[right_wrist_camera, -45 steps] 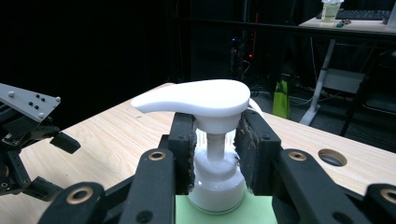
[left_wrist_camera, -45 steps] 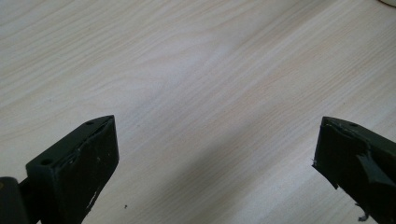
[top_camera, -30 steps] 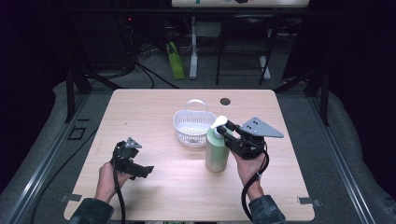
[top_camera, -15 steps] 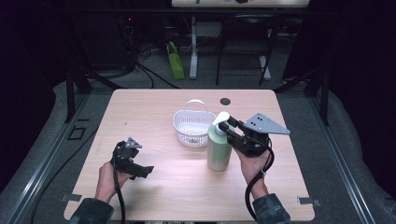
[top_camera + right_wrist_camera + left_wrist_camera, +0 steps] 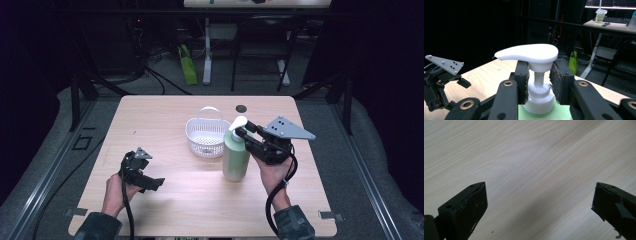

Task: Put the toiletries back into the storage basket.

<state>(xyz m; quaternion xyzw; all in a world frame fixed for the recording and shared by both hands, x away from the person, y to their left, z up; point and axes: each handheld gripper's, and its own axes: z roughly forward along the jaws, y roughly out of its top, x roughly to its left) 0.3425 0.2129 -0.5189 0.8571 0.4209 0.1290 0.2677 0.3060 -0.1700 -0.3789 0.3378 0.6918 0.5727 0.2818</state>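
A pale green soap bottle (image 5: 235,161) with a white pump head (image 5: 529,53) stands upright right of the table's middle. My right gripper (image 5: 240,134) is shut on the bottle's white collar just under the pump; in the right gripper view its pads (image 5: 522,75) press both sides of the neck. Whether the bottle's base touches the table (image 5: 165,112) I cannot tell. My left gripper (image 5: 150,182) sits low at the front left, open, with bare wood (image 5: 524,157) between its jaws. It also shows far left in the right gripper view (image 5: 441,82).
A white perforated basket (image 5: 205,145) with a handle stands just left of and behind the bottle. A small dark round spot (image 5: 241,108) marks the table behind it. Desk legs, cables and a green object (image 5: 188,71) are on the floor beyond the far edge.
My right gripper has risen a little with the bottle in it, and drifted slightly right. The left gripper has stayed put.
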